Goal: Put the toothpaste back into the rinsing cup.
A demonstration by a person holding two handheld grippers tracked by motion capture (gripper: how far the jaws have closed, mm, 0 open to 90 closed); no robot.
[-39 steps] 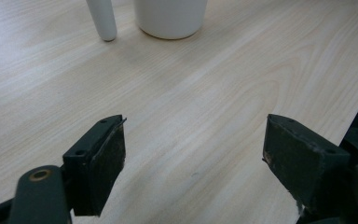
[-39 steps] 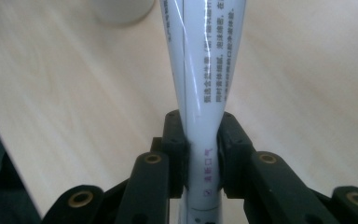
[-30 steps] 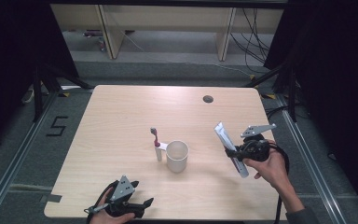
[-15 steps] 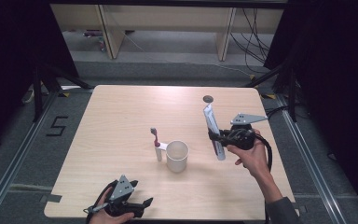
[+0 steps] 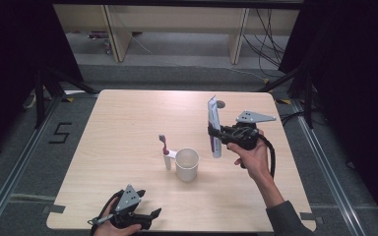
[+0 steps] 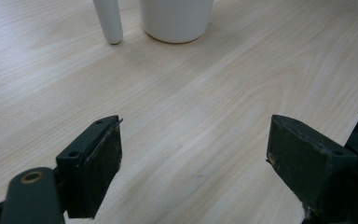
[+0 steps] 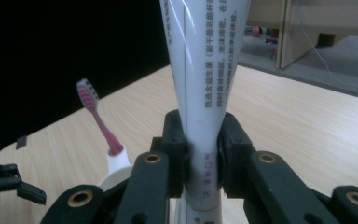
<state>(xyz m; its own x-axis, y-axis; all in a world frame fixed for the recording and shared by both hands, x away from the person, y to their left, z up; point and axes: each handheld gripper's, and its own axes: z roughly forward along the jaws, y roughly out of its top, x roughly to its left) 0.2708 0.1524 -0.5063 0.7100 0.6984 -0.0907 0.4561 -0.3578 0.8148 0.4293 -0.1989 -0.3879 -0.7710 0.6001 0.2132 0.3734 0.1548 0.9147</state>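
Worktop: pale wood worktop [image 5: 128,123], grey floor around it, a "5" [image 5: 60,132] marked on the floor at left, wooden furniture legs and cables beyond, dark curtains at both sides.
Left hand-held gripper [image 5: 145,216]: at the near edge, jaws spread, nothing between them.
Cup [image 5: 187,164]: one, white, mid-worktop.
Toothbrush [image 5: 165,146]: one, pink, upright in a white holder just left of the cup.
Right hand-held gripper [image 5: 215,132]: pinching one white tube [image 5: 213,125], held upright above the worktop, right of the cup.
Change: the right hand-held gripper and tube have moved leftward toward the cup and the tube stands straighter; the left one has stayed put.
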